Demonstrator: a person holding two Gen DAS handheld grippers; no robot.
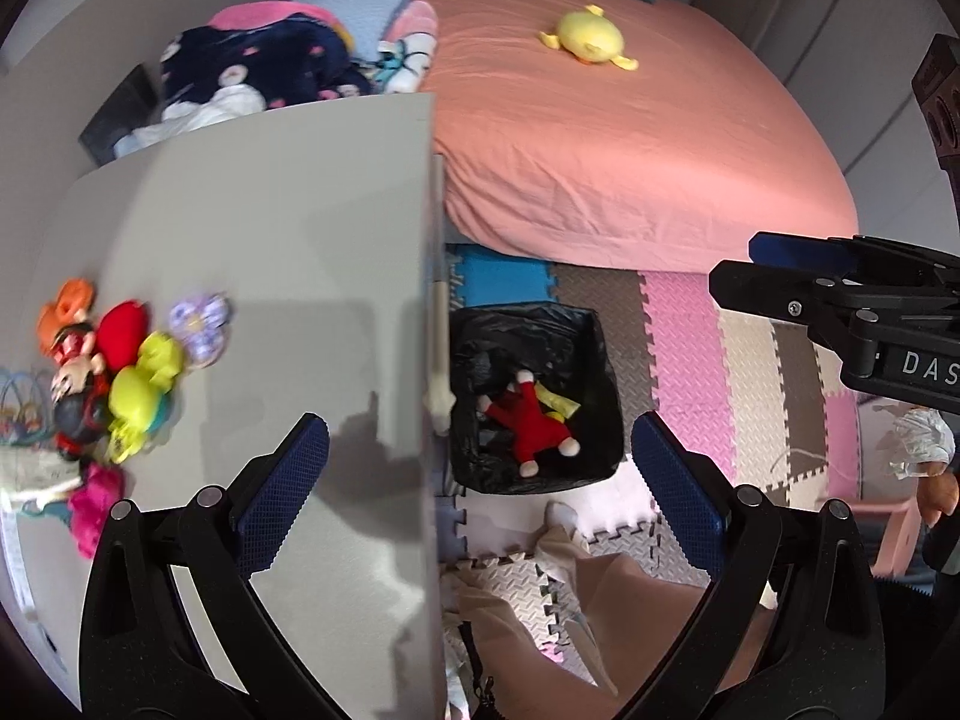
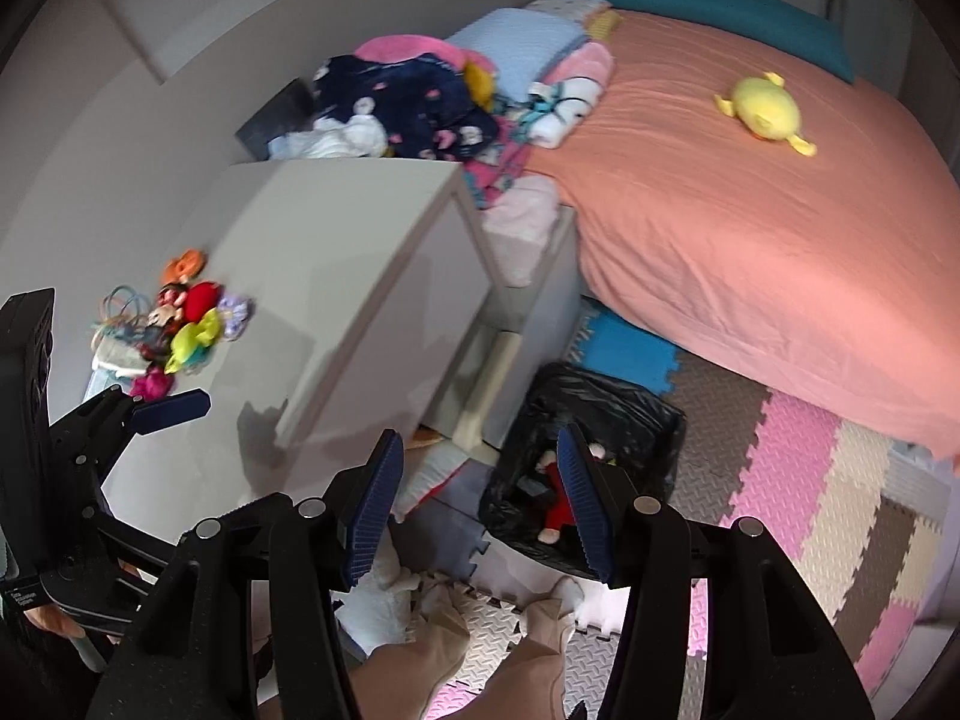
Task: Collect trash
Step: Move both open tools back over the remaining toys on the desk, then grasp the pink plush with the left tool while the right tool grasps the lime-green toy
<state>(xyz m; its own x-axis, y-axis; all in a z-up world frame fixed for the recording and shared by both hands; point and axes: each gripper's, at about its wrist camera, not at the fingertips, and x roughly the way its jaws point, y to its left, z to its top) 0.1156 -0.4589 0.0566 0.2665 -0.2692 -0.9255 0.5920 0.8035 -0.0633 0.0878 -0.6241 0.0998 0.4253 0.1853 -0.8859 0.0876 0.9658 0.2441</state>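
Note:
A bin lined with a black bag [image 1: 594, 360] [image 2: 636, 408] stands on the floor beside a white dresser [image 1: 270, 276] [image 2: 336, 252]. Inside it lie a red doll [image 1: 531, 426] [image 2: 555, 510] and a yellow scrap [image 1: 558, 402]. My left gripper [image 1: 480, 438] hangs open wide above the dresser's edge and the bin, nothing between its blue pads. My right gripper [image 2: 480, 450] [image 1: 738, 270] is also open and empty, above the bin's left side. One pad [image 2: 174, 407] of the left gripper shows at the left of the right wrist view.
Small toys and hair ties [image 1: 120, 384] [image 2: 186, 324] lie on the dresser top. A bed with a pink sheet [image 1: 600, 138] carries a yellow plush [image 1: 588, 39] and piled clothes [image 1: 288, 66]. A person's trouser legs and socks [image 2: 540, 630] stand on the foam puzzle mat [image 2: 780, 480].

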